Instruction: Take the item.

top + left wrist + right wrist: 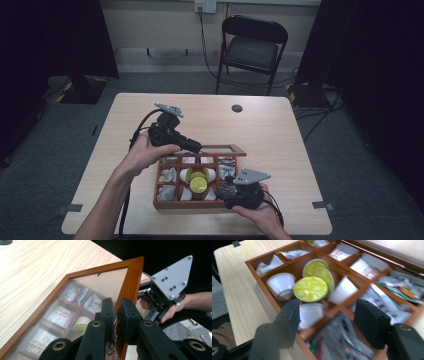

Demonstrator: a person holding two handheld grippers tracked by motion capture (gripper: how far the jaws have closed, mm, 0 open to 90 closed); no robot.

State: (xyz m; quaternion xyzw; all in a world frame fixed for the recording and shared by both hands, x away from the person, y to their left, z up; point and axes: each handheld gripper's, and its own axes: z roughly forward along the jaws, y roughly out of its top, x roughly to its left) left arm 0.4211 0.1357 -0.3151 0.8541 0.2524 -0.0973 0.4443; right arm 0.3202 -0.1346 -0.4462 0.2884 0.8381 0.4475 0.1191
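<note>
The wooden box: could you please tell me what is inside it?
The wooden box holds yellow-lidded capsules and white pods in its middle compartment, with packets in the surrounding ones. Whatever lies beneath them is covered.

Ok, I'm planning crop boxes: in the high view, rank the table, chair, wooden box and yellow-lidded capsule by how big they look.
1. table
2. chair and wooden box: they look about alike, and the chair stands farther off, so I leave them unranked.
3. yellow-lidded capsule
</note>
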